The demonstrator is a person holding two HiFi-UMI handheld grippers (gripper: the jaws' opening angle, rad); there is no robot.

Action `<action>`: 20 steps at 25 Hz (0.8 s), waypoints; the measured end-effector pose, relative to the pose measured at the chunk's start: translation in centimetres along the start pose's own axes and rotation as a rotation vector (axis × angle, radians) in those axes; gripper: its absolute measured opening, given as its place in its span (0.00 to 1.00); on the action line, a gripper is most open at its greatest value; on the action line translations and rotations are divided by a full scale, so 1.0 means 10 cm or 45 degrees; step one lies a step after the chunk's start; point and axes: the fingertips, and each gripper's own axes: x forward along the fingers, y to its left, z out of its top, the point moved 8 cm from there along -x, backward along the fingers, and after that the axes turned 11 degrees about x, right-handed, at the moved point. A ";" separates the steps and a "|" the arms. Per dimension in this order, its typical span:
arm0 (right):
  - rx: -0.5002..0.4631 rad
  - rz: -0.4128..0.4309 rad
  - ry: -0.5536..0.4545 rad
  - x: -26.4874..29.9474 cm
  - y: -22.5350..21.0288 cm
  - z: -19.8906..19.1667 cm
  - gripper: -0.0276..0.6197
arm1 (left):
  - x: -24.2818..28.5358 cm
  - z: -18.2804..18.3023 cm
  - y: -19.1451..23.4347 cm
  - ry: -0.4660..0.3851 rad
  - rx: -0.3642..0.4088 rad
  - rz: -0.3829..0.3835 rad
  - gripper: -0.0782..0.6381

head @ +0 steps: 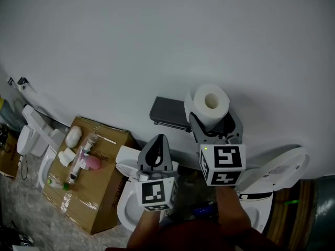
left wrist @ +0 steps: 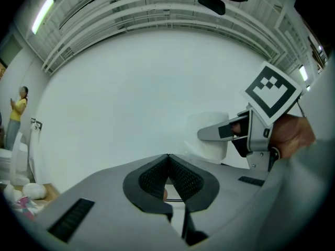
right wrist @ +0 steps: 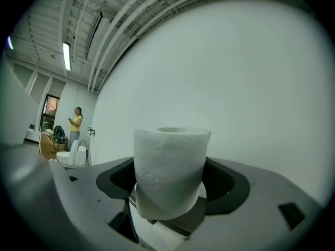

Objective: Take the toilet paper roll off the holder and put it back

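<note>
Left tongs (head: 156,151) (left wrist: 168,172): held low at centre, jaws pressed together at the tips with nothing between them. The marker cube (head: 157,192) sits behind them, and the person's forearm runs to the bottom edge of the head view.

Right tongs (head: 212,123) (right wrist: 170,181): held just right of the left pair and higher. The jaws stand apart and clamp the toilet paper roll (head: 209,103) (right wrist: 168,166) from both sides, the black pads touching its lower half.

Toilet paper roll: white and full, its cardboard core open toward the head camera. It is off the holder (head: 170,113), just beside the holder's right end. Contact between the two cannot be told.

Holder: dark grey, with a flat shelf top, fixed to the plain white wall (head: 157,41).

Cardboard box (head: 99,195): on the floor at lower left, carrying small white and pink toiletries.

White toilet (head: 275,177): below the right tongs. A second toilet (head: 31,137) stands at far left.

Person in a yellow top (right wrist: 77,123): standing well apart along the wall.
</note>
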 end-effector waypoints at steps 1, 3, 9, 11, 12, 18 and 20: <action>0.002 0.012 -0.009 -0.05 -0.01 0.01 0.64 | -0.01 0.00 -0.01 0.000 0.003 0.005 0.13; 0.007 0.041 -0.023 -0.14 -0.02 0.00 0.64 | -0.03 0.00 -0.01 0.001 0.003 0.011 0.13; -0.011 0.101 -0.047 -0.47 -0.02 -0.07 0.64 | -0.08 -0.03 0.00 0.014 0.022 0.024 0.13; -0.003 0.137 -0.025 -0.55 -0.02 -0.13 0.64 | -0.09 0.00 -0.01 0.025 0.019 0.036 0.13; 0.005 0.160 -0.011 -0.58 -0.03 -0.18 0.64 | -0.10 0.01 -0.01 0.032 0.019 0.041 0.13; -0.031 0.247 0.065 -0.74 -0.01 -0.49 0.64 | -0.20 -0.02 -0.08 0.016 0.028 0.038 0.13; 0.003 0.275 0.093 -0.78 -0.04 -0.60 0.64 | -0.24 -0.04 -0.10 0.047 0.042 0.043 0.13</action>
